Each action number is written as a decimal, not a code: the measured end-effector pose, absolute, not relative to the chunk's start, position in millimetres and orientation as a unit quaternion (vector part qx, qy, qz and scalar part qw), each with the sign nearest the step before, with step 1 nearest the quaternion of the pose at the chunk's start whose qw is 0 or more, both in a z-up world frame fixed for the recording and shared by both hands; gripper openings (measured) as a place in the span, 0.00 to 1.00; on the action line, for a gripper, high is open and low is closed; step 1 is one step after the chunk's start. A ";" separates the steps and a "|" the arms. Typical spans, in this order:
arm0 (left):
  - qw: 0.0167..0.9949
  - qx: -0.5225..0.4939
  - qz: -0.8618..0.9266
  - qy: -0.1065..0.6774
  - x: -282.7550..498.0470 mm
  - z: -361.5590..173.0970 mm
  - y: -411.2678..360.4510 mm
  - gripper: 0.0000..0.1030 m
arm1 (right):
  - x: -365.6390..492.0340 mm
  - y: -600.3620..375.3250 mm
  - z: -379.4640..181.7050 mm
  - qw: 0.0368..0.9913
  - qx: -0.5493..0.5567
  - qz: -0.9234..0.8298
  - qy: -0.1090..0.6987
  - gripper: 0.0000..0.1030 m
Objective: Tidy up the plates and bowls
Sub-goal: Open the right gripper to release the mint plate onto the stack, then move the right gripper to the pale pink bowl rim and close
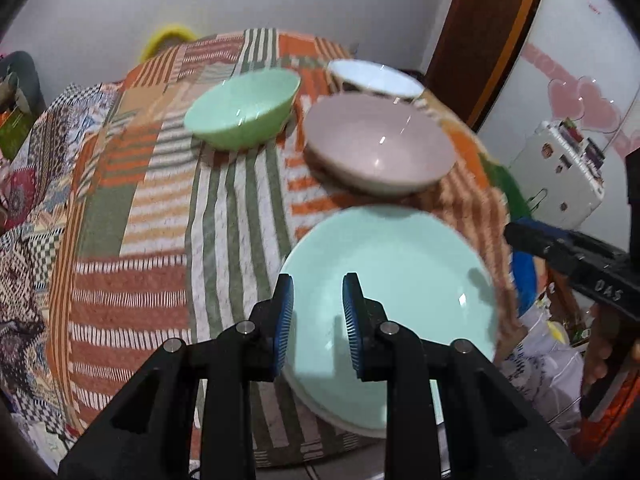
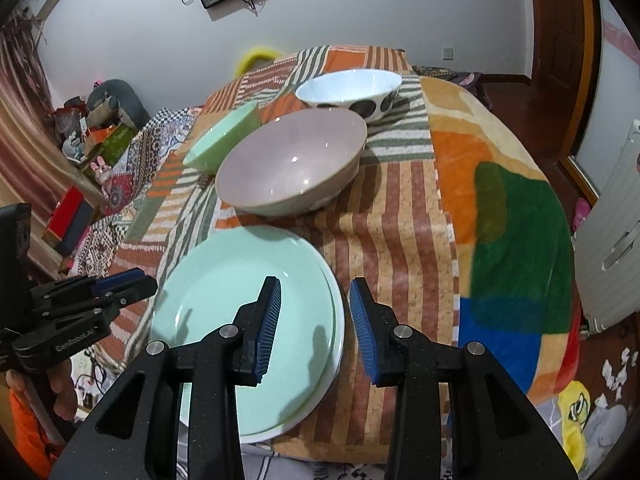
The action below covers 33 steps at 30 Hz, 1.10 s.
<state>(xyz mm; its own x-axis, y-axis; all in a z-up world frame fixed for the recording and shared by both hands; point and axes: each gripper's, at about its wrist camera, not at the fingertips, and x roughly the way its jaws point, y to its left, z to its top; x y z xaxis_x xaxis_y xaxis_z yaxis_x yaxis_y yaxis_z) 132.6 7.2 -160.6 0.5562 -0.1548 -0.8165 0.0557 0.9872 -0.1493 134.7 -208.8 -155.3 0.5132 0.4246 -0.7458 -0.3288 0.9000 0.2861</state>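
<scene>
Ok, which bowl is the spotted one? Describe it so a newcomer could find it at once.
Start at the striped patchwork cloth on the table. Past the mint plates and the big mauve bowl, at the far end, sits the white bowl. It alone has big dark spots on its outside.

Plates (image 2: 248,312) nearest on the bed (image 2: 400,240), three bowls (image 2: 292,164) behind.

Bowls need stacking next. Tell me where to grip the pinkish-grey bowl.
Take the pinkish-grey bowl by its thin rim, at the near right edge facing the right hand-held gripper, one finger inside and one outside. It sits upright and open, and the striped cloth on that side is bare.
</scene>
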 end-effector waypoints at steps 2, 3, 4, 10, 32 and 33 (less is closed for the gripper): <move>0.888 -0.055 -0.066 0.452 135.1 -148.3 6.1 0.27 | 136.8 -209.8 -149.5 0.872 0.056 0.218 0.435 0.32; 0.891 -0.056 -0.068 0.446 136.2 -143.5 5.4 0.28 | 138.0 -209.6 -146.9 0.873 0.057 0.219 0.432 0.32; 0.895 -0.057 -0.071 0.438 137.7 -137.3 5.0 0.29 | 139.7 -210.1 -143.1 0.875 0.058 0.220 0.427 0.32; 0.913 -0.051 -0.061 0.401 151.2 -115.4 4.2 0.44 | 150.3 -211.4 -128.7 0.886 0.066 0.220 0.403 0.37; 0.893 -0.094 -0.058 0.436 245.7 -154.3 17.6 0.55 | 214.4 -207.0 -139.9 0.887 0.093 0.206 0.402 0.49; 0.892 -0.095 -0.058 0.438 249.2 -156.5 17.8 0.55 | 217.7 -207.6 -140.7 0.887 0.094 0.207 0.403 0.49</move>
